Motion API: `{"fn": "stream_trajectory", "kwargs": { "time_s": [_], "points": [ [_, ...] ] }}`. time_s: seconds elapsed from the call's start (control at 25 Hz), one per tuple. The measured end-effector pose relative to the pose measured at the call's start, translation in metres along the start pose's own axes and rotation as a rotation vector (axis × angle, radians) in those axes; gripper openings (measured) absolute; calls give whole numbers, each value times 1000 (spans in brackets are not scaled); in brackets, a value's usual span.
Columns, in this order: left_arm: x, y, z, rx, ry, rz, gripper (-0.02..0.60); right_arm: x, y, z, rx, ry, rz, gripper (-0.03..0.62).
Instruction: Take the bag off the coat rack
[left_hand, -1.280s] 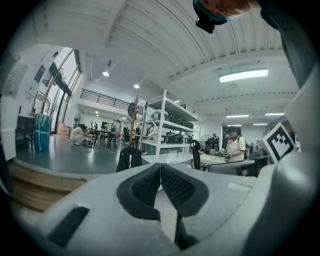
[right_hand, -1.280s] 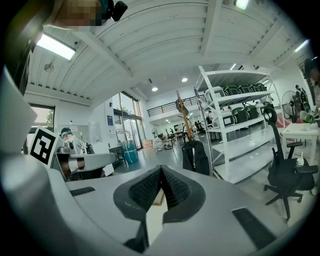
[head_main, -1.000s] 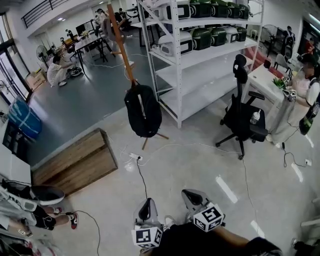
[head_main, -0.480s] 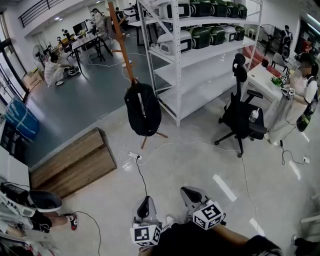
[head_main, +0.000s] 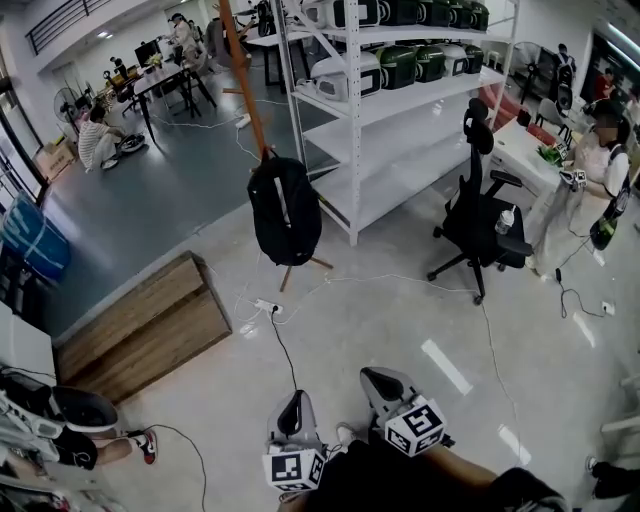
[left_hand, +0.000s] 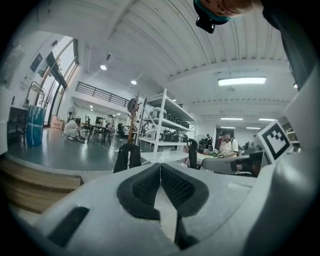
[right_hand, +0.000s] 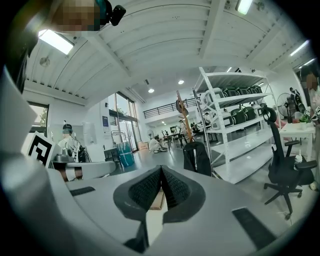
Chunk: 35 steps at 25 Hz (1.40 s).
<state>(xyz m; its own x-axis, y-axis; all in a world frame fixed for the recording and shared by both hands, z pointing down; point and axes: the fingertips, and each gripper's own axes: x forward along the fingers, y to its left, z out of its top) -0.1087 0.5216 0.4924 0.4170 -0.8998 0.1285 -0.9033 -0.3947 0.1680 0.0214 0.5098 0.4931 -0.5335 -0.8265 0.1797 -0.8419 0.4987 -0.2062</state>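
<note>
Both the left tongs (head_main: 292, 402) and the right tongs (head_main: 377, 378) are resting fully closed, gripping nothing. The bag (head_main: 285, 210) is hanging on the rack (head_main: 247, 95), well ahead of the tongs. Right of it, the shelf (head_main: 352, 150) is carrying green and white appliances (head_main: 400, 62).

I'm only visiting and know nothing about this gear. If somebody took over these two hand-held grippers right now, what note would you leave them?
Left gripper: jaws shut, nothing in them.
Right gripper: jaws shut, nothing in them; both are held low in front of the person.
Bag: black, hanging on the wooden coat rack across the floor, beside the white shelves.
Done: nothing yet; the bag is untouched.
Left: walk up, open the jaws, grip the bag, lift it off the rack.
</note>
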Motion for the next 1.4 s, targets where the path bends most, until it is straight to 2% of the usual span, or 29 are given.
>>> {"fn": "stream_trajectory", "kwargs": {
  "time_s": [0.32,0.64,0.92,1.4],
  "points": [
    [12,18,-1,-8,5,4,17,24,-1,-2,0,-4,-2,12],
    [56,31,-1,-9,18,7,17,60,-28,3,0,3,11,12],
    [123,48,10,-6,38,25,17,115,-73,17,15,26,26,12],
    [253,70,41,-16,38,83,17,211,-152,69,-4,38,115,12]
  ]
}}
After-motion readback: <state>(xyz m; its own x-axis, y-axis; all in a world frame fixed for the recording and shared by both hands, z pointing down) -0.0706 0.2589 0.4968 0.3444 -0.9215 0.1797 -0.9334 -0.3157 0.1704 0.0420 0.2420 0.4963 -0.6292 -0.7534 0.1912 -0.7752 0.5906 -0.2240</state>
